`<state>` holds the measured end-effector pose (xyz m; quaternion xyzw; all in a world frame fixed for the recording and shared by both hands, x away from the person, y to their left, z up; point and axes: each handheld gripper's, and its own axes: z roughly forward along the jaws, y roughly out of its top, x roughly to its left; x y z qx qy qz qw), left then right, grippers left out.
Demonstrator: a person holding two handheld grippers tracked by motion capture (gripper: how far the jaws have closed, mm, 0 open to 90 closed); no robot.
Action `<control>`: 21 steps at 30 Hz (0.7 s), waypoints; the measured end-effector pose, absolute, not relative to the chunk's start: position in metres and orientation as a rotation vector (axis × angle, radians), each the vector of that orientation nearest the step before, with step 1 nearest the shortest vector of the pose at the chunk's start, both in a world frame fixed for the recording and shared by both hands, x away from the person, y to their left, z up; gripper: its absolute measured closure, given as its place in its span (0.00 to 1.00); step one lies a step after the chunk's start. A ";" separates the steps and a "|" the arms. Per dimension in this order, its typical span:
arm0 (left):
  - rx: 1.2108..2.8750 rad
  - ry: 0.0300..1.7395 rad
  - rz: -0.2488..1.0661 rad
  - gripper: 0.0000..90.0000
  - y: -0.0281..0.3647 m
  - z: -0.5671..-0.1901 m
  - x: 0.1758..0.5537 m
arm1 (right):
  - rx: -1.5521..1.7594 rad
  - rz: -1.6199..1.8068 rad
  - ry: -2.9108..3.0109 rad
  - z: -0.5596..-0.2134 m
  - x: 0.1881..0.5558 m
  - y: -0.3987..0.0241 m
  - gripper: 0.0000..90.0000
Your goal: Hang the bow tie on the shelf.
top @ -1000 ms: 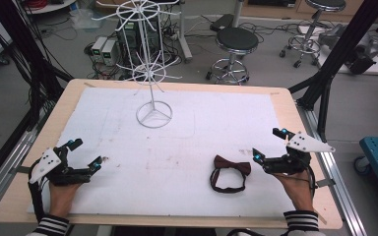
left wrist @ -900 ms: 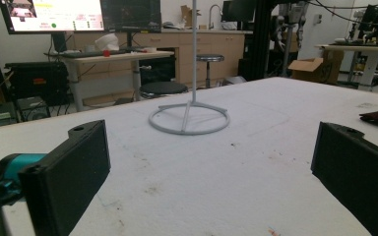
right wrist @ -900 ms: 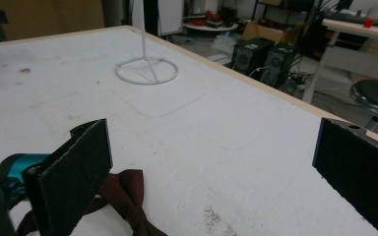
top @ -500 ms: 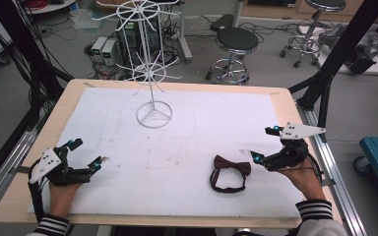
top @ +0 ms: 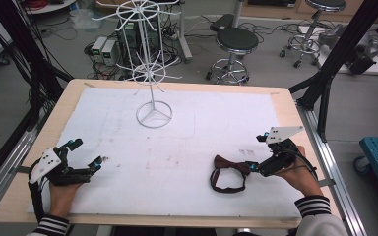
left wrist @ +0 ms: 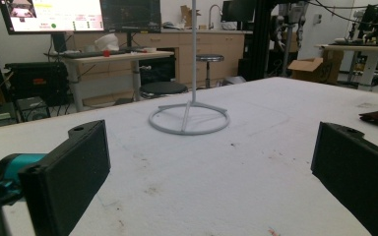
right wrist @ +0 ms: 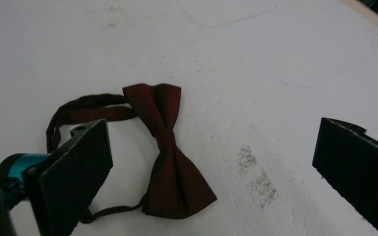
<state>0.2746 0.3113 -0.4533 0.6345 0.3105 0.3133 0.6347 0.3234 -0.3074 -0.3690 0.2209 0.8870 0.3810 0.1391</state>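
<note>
Dark red fabric identifies the work item: a bow tie point(right wrist: 167, 157) with a thin neck strap point(right wrist: 78, 110) looped behind it, lying flat on the white sheet point(top: 187, 147) that covers the counter point(top: 285, 96), toward the person's right and near the front edge. The right hand-held gripper point(top: 254, 166) is positioned just beside the bow tie, its tip at the edge of the bow. In the right gripper view its two black jaws stand wide apart, with the bow between them and nothing gripped. The left hand-held gripper point(top: 84, 156) rests on the sheet at the far left, well apart from the bow tie, jaws also spread and empty; its own view looks across the bare sheet toward the ring base of a white wire display stand point(top: 153, 114), which stands upright near the back of the counter. The step in hand is judged to be the approach for a pick-up by the right hand-held gripper. The next move calls for lowering the jaws over the centre knot or one wing and closing them on the fabric. The loose strap may drag or snag when lifted.
</note>
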 end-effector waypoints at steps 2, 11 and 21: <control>1.453 0.706 0.718 0.02 0.311 -0.453 0.275 | 0.642 1.061 2.608 -0.374 0.324 -0.304 0.01; 1.446 0.708 0.716 0.02 0.312 -0.453 0.274 | 0.626 0.937 2.702 -0.386 0.329 -0.293 0.01; 1.433 0.703 0.722 0.02 0.312 -0.454 0.273 | 0.628 0.812 2.802 -0.399 0.333 -0.285 0.06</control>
